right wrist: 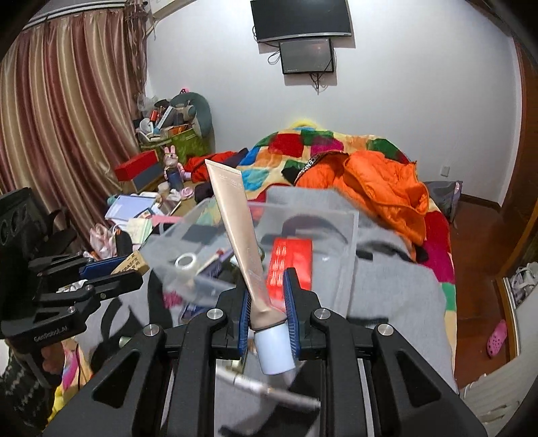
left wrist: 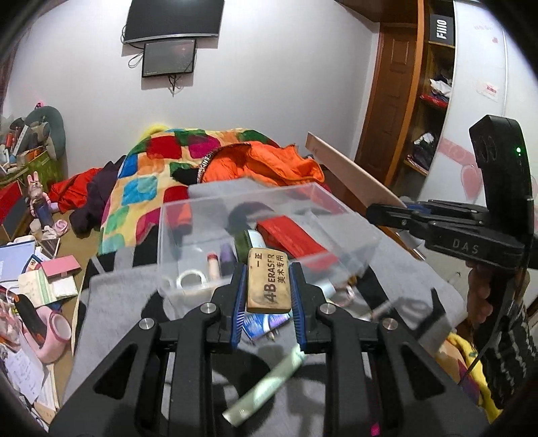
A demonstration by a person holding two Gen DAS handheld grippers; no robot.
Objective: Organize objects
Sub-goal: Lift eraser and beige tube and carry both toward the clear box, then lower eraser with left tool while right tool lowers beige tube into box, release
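Tan eraser (left wrist: 268, 280) is sitting clamped in the left gripper (left wrist: 268, 269); only the right view is showing the right gripper (right wrist: 267, 295) pinching a gold tube (right wrist: 240, 235) above the clear box (right wrist: 349, 242).

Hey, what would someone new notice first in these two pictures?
First, the left tongs clamp a tan 4B eraser, and the right tongs clamp a gold tube with a pale cap, standing upright. Ahead of both sits a clear plastic box on grey cloth, with a bright patchwork blanket behind.

We are standing in a home bedroom: bed (right wrist: 433, 235) carrying a patchwork quilt (right wrist: 302, 148), curtains (right wrist: 67, 117) hanging, television (right wrist: 301, 16) on wall.
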